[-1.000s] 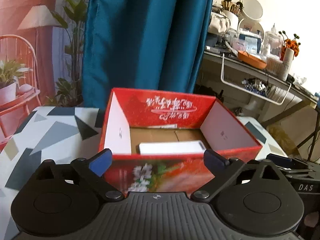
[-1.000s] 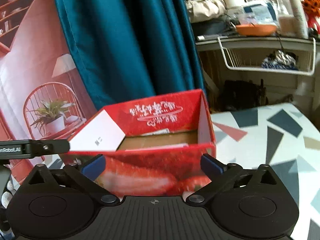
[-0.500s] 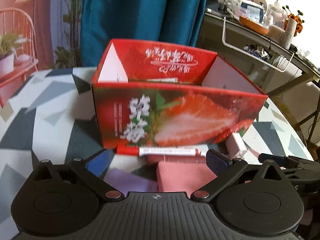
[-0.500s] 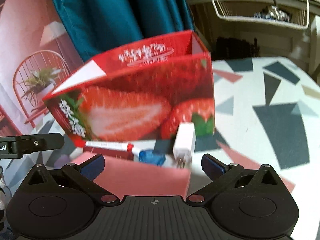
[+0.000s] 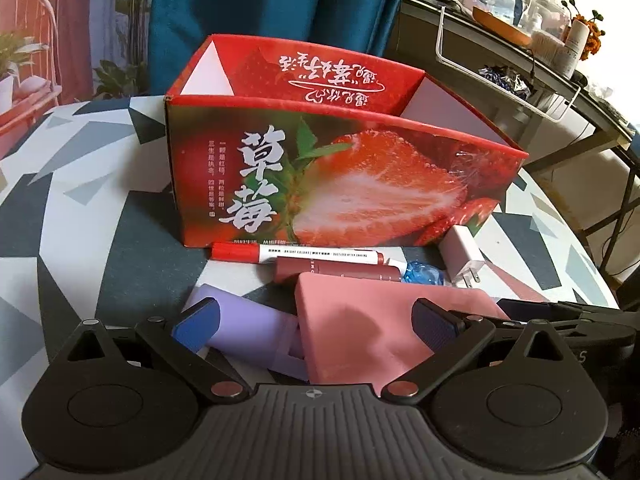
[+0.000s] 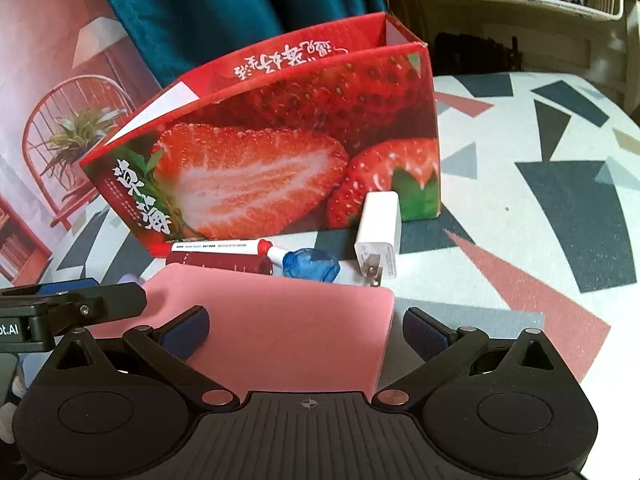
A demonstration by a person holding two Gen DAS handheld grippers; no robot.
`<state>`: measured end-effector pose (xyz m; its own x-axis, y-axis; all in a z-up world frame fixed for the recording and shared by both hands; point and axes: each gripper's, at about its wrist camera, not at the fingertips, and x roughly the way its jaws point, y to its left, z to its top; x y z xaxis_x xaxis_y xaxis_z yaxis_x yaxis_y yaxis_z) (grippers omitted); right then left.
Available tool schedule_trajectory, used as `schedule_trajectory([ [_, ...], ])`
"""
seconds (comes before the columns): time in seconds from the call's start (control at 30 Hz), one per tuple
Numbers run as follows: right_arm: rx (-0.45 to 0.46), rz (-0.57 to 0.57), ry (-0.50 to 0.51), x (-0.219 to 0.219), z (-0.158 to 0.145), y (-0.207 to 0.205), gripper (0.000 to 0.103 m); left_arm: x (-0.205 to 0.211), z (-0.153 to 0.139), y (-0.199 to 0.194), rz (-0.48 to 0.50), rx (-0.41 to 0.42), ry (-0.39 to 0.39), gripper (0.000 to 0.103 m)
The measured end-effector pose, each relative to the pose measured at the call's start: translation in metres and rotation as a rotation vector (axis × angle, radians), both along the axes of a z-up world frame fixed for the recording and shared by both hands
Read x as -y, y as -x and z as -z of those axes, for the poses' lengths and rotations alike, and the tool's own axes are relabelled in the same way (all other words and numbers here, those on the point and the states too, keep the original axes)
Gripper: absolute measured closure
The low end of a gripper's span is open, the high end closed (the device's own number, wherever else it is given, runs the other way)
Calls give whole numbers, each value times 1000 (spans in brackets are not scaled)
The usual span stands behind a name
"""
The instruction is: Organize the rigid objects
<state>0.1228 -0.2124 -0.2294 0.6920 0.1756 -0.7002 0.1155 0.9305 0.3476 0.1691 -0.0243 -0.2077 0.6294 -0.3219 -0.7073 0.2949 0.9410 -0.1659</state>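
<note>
A red strawberry-printed box (image 5: pixel 340 176) (image 6: pixel 280 152) stands open-topped on the patterned table. In front of it lie a red-capped marker (image 5: pixel 296 254) (image 6: pixel 218 247), a dark red tube (image 5: pixel 336 270) (image 6: pixel 218 263), a blue clip-like piece (image 5: pixel 423 274) (image 6: pixel 311 264), a white charger plug (image 5: pixel 462 254) (image 6: pixel 378 236), a flat pink case (image 5: pixel 360 328) (image 6: pixel 280 328) and a purple case (image 5: pixel 248 330). My left gripper (image 5: pixel 316 318) is open, low over the purple and pink cases. My right gripper (image 6: pixel 306 330) is open over the pink case's right part.
The table (image 6: pixel 520 200) has a geometric-patterned cloth with bare room to the right of the box. A teal curtain (image 5: pixel 260 12) hangs behind. A cluttered shelf with a wire basket (image 5: pixel 508 64) stands at the back right.
Both grippers came down from above the box's open top to table level in front of it, bringing the marker, tube, charger and cases into view. Both stayed open.
</note>
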Motion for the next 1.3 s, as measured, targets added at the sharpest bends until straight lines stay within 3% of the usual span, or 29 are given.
schedule_trajectory([
  [0.6, -66, -28, -137, 7, 5, 3, 1, 0, 12, -1, 47, -73, 75, 24],
  [0.87, -47, -54, -129, 7, 4, 4, 5, 5, 12, -3, 86, -81, 72, 25],
  [1.07, -43, -111, -66, 5, 0, 3, 12, 7, 11, -10, 102, -105, 62, 25],
  [1.3, -35, -155, -33, 7, -4, 4, 12, 13, 10, -12, 113, -109, 47, 25],
])
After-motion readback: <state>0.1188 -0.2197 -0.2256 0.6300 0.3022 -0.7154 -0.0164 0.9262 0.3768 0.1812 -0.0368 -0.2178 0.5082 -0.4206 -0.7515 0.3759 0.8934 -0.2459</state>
